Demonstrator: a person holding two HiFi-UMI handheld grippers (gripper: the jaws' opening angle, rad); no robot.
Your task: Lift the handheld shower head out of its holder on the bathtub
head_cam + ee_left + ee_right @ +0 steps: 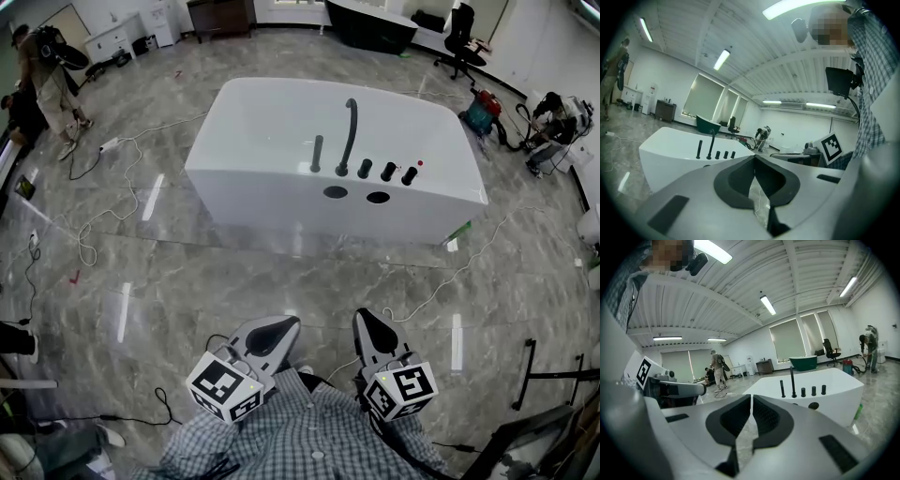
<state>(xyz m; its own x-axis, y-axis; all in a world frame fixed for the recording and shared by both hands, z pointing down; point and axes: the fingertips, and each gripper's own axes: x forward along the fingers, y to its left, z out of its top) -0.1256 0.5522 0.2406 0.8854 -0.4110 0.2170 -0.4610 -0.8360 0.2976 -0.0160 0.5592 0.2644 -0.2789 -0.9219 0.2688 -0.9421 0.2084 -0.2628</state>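
Jaws: clenched, tips pressed together, nothing betw. them, on left gripper (pixel 753 158). Likewise clenched and empty on right gripper (pixel 751 397), only a thin slit betw. pads.

Head view: both grippers low in frame at 6 o'clock, over checked shirt (pixel 309 431), pointing toward 12. White bathtub (pixel 281 192) at 12 o'clock on grey marble floor (pixel 234 272), well apart from both grippers. Handheld shower head (pixel 317 154) black, upright in its holder on tub's near deck, just at 9 o'clock of curved spout (pixel 350 141). Three black knobs (pixel 387 172) in a row at 3 o'clock of spout. Person w/ backpack (pixel 42 70) at 10 o'clock; another person, crouched (pixel 548 122), at 2 o'clock.

Left gripper view: tub at 10 o'clock of jaws, shower head leftmost in row of fittings, untouched.

Right gripper view: tub at 2 o'clock of jaws, shower head leftmost there too, upright, far from pads.
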